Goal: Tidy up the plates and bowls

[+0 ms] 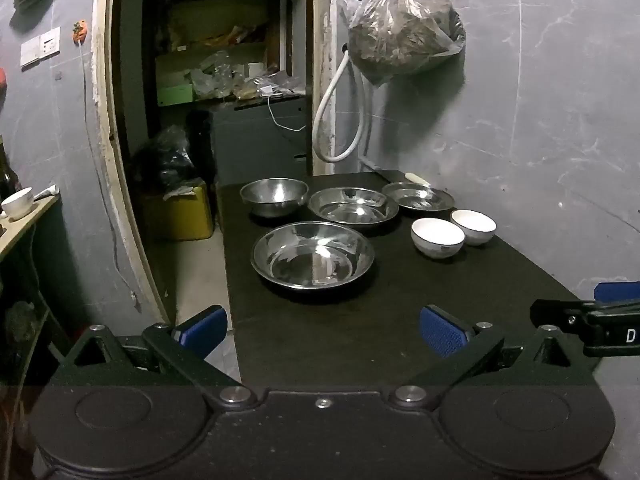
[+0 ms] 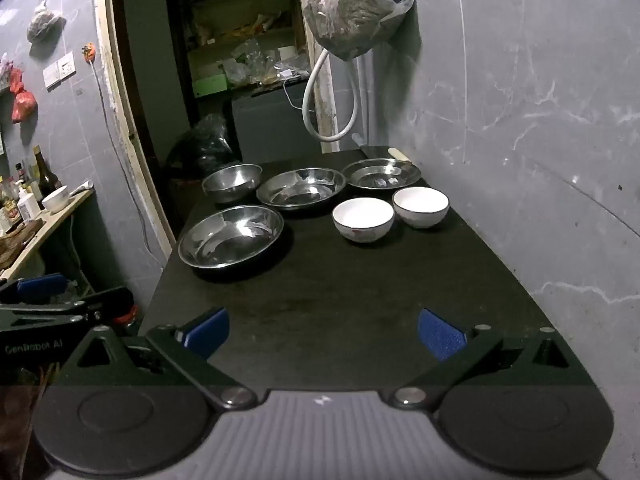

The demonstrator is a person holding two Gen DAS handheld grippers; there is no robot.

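On the black table (image 1: 360,340) stand a large steel plate (image 1: 312,256) nearest me, a deep steel bowl (image 1: 274,196) at the far left, a second steel plate (image 1: 354,205) and a third (image 1: 418,196) behind it. Two white bowls (image 1: 438,237) (image 1: 474,226) sit at the right. The right wrist view shows the same: near plate (image 2: 230,236), deep bowl (image 2: 232,182), plates (image 2: 301,188) (image 2: 382,174), white bowls (image 2: 363,219) (image 2: 420,207). My left gripper (image 1: 322,330) and right gripper (image 2: 322,332) are open, empty, over the table's near end.
A grey wall (image 1: 540,120) runs along the table's right side, with a hanging plastic bag (image 1: 404,32) and a white hose (image 1: 340,120). A doorway (image 1: 224,80) opens beyond the far left. A side shelf (image 2: 40,216) with bottles and a cup stands left.
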